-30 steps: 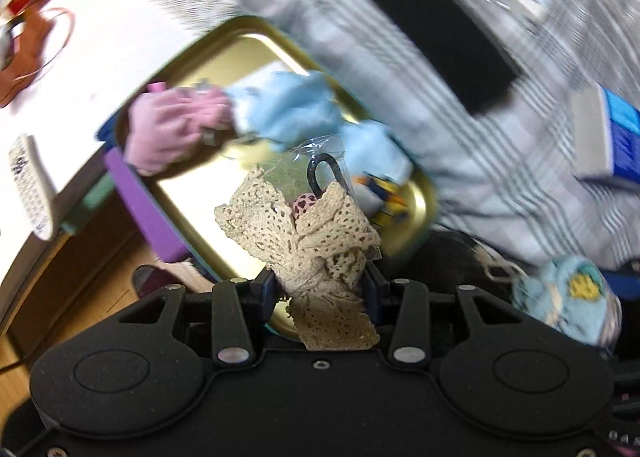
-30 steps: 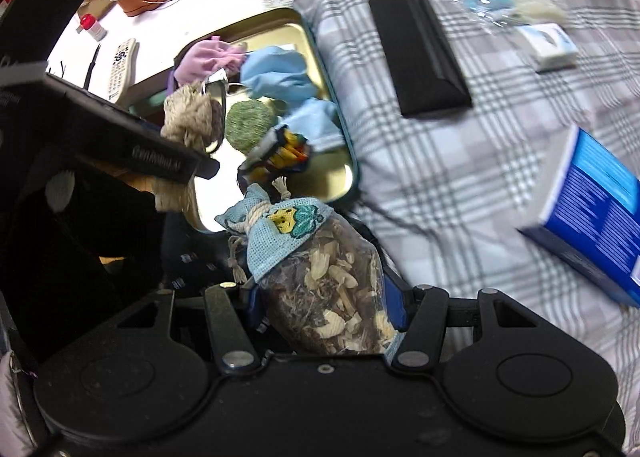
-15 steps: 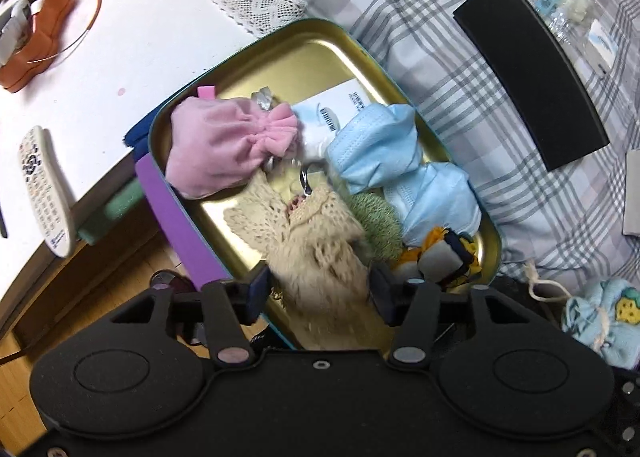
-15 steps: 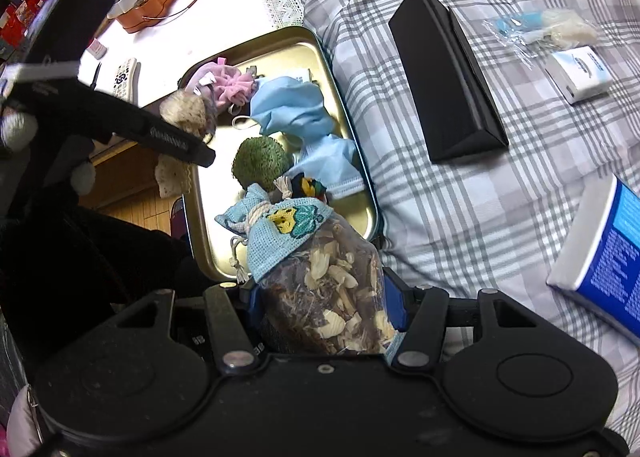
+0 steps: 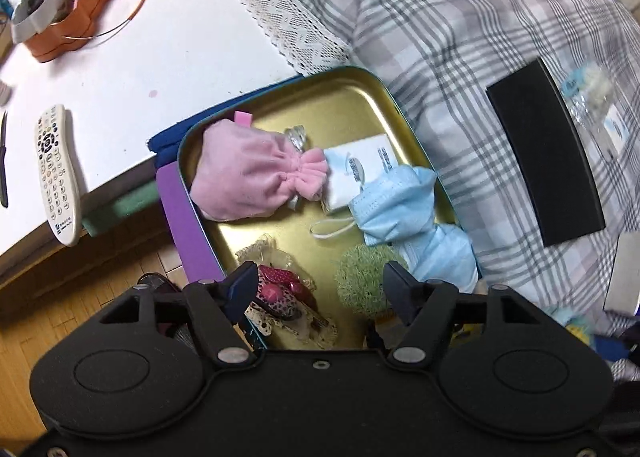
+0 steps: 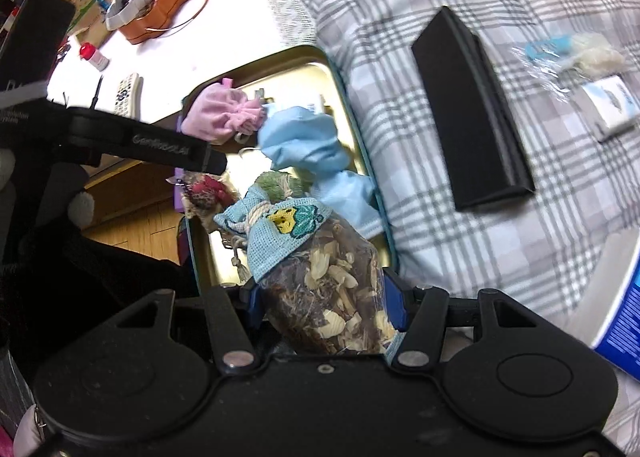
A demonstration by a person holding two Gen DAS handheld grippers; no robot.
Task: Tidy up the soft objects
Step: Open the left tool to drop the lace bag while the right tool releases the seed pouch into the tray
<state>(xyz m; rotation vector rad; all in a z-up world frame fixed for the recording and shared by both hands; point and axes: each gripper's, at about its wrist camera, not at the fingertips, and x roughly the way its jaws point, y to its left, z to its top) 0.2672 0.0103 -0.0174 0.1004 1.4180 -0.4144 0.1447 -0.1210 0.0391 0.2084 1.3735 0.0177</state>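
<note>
Right now my left gripper (image 5: 318,283) hangs spread wide over the near end of the shallow gold metal tray (image 5: 332,113), holding nothing. The cream lace pouch with pink dotted contents (image 5: 282,297) lies in the tray just below my left finger, and the fuzzy green ball (image 5: 366,281) sits by my right finger.

My right gripper (image 6: 322,303) is pinching the clear sachet of dried petals with a blue knitted top (image 6: 320,277), held above the tray's near edge.

Farther in the tray lie a pink velvet drawstring pouch (image 5: 248,177), crumpled blue face masks (image 5: 404,213) and a white packet (image 5: 356,173) whose print I cannot read. On the plaid bedcover (image 5: 460,37) to the right rests a long black case (image 5: 548,161). A white remote control (image 5: 56,173) lies on the white table at left. The left gripper's side carries lettering in the right view, too blurred to read surely.
</note>
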